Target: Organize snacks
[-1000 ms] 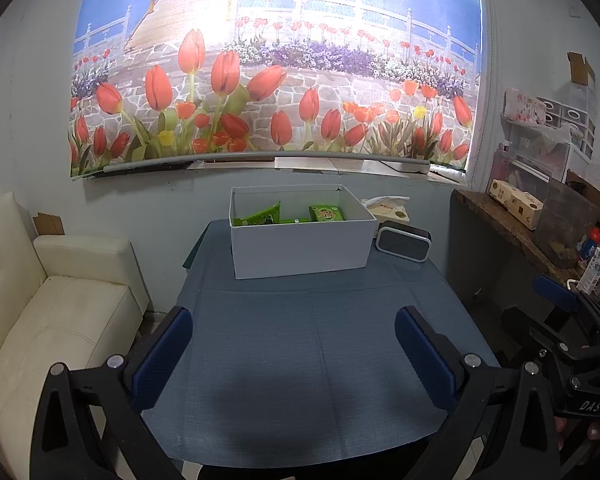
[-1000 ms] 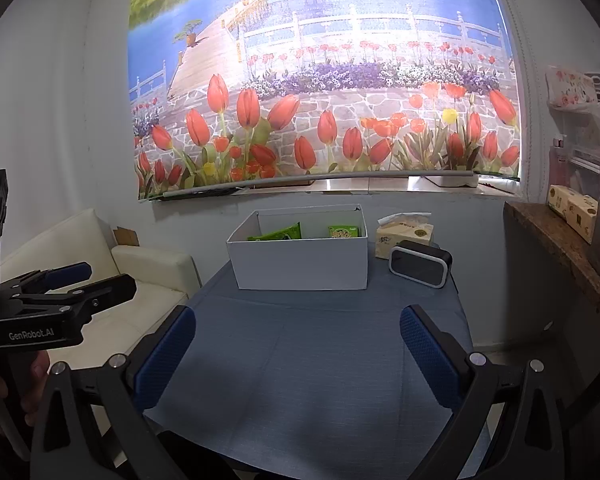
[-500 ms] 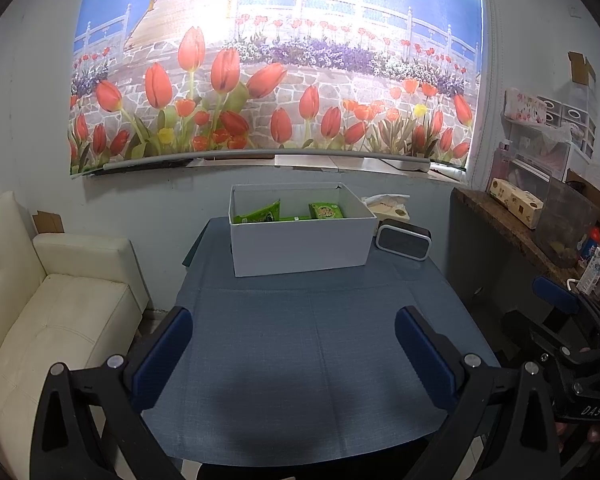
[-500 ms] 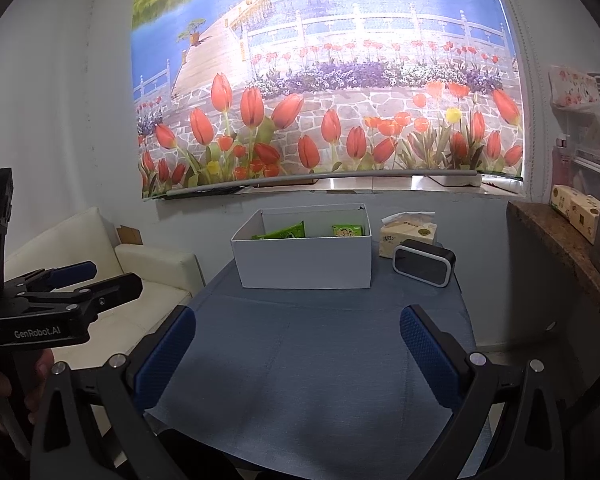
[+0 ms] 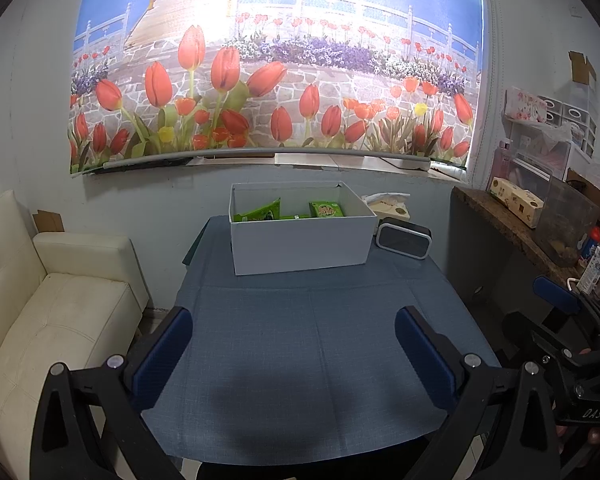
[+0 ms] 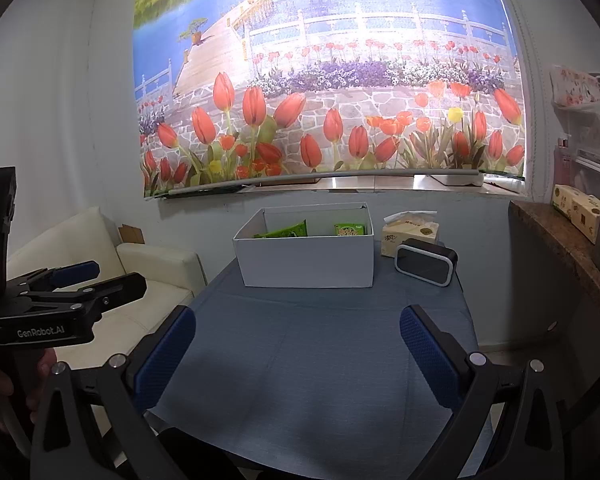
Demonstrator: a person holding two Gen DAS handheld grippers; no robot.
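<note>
A white open box (image 5: 300, 246) stands at the far end of the blue-clothed table (image 5: 312, 360) and holds green snack packets (image 5: 326, 209). The box also shows in the right wrist view (image 6: 306, 264), with the green packets (image 6: 288, 230) inside. My left gripper (image 5: 294, 354) is open and empty above the near part of the table. My right gripper (image 6: 298, 350) is open and empty, also well short of the box. In the right wrist view the left gripper (image 6: 78, 280) appears at the left, over the sofa side.
A black speaker (image 5: 404, 238) and a tissue pack (image 6: 410, 232) stand right of the box. A cream sofa (image 5: 48, 304) is to the left. A stone counter (image 5: 512, 224) with boxes runs along the right. A tulip poster hangs behind.
The right wrist view has shifted slightly, so the box and speaker sit a little further right. The left wrist view is almost unchanged. Both grippers stay open.
</note>
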